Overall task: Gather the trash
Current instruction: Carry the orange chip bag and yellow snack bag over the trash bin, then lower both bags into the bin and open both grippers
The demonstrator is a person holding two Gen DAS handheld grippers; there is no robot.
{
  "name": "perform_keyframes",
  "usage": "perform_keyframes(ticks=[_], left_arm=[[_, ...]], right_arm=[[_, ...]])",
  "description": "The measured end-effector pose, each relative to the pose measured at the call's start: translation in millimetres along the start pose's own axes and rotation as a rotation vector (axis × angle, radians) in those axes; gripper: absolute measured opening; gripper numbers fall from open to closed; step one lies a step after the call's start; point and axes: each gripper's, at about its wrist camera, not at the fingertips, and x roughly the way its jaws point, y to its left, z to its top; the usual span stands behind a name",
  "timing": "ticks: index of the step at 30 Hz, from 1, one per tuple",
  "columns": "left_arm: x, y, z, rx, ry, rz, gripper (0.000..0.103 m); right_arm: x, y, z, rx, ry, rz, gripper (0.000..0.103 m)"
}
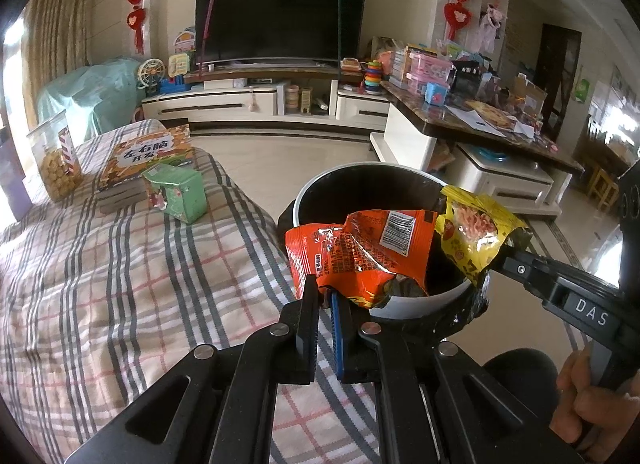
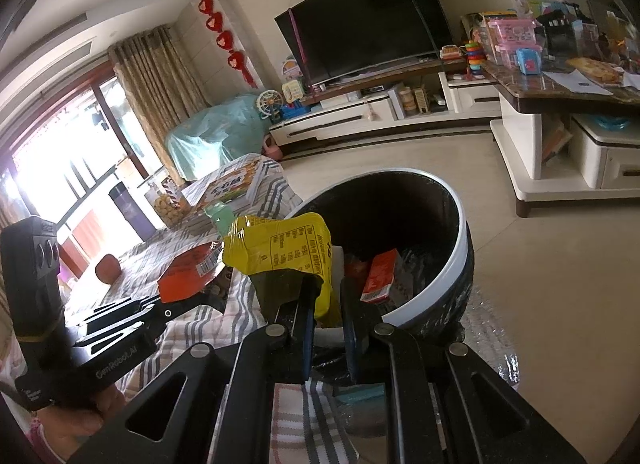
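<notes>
My left gripper (image 1: 326,290) is shut on an orange snack wrapper (image 1: 360,252) and holds it over the near rim of a round bin (image 1: 320,188) with a white rim and black liner. My right gripper (image 2: 326,292) is shut on a yellow snack wrapper (image 2: 280,244), held at the bin's rim (image 2: 460,260). The yellow wrapper (image 1: 472,228) and right gripper also show at the right of the left wrist view. The orange wrapper (image 2: 188,272) shows at the left of the right wrist view. A red packet (image 2: 380,274) lies inside the bin.
A plaid-covered table (image 1: 120,284) lies to the left, holding a green box (image 1: 180,192), a picture book (image 1: 148,160) and a snack jar (image 1: 56,156). A TV stand (image 1: 240,100) stands across the tiled floor. A cluttered counter (image 1: 480,112) is at the right.
</notes>
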Motion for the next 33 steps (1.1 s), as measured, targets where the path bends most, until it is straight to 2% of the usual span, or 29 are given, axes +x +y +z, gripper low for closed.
perform_keyframes(ticks=[33], left_arm=[[29.0,-17.5,24.6,0.026,0.009,0.012,0.004]], right_arm=[[18.9,-19.1,21.9,-0.012,0.027,-0.037,0.012]])
